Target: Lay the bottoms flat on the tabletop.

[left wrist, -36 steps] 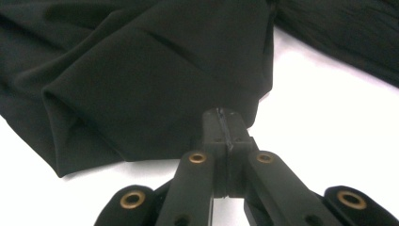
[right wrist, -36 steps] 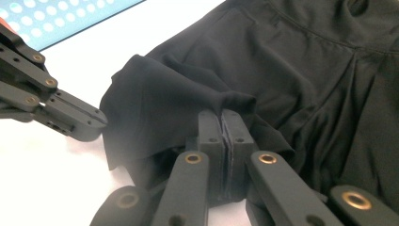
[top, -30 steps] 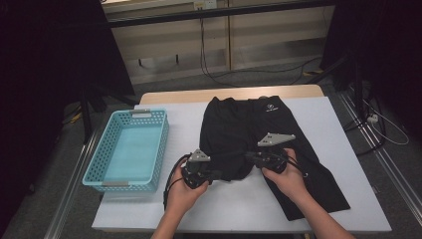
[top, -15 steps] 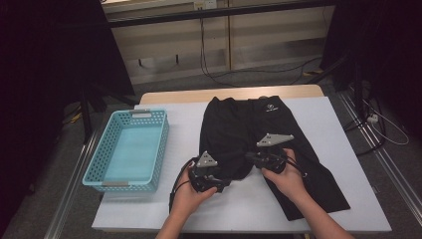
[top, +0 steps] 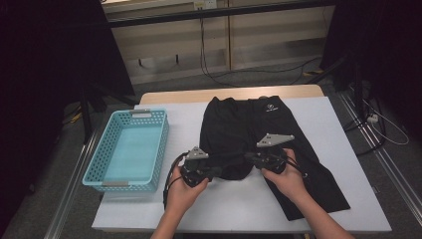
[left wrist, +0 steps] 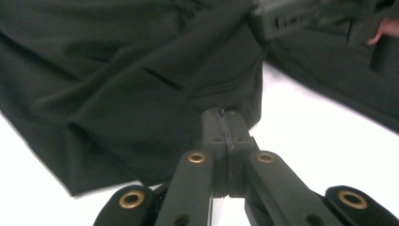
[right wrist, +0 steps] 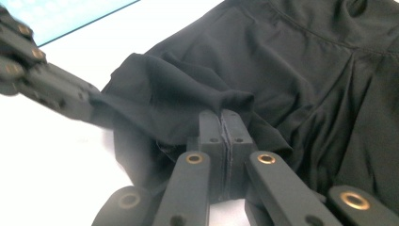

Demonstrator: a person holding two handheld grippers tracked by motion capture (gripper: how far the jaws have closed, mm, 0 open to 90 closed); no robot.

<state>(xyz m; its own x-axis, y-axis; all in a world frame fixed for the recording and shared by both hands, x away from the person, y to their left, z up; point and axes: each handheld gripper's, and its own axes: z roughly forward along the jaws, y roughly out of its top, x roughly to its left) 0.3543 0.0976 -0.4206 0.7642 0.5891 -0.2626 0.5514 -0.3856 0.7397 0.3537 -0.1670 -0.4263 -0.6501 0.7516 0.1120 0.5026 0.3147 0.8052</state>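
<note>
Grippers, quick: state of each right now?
Left gripper: closed on the black fabric trousers, at the hem.
Right gripper: closed on the same garment's fold.

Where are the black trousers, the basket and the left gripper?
trousers [top: 239, 127]: high view, flat upper cloth.
basket [top: 161, 144]: high view, right wall.
left gripper [left wrist: 225, 123]: left gripper view, shut jaw tips pinching the trouser edge.
</note>
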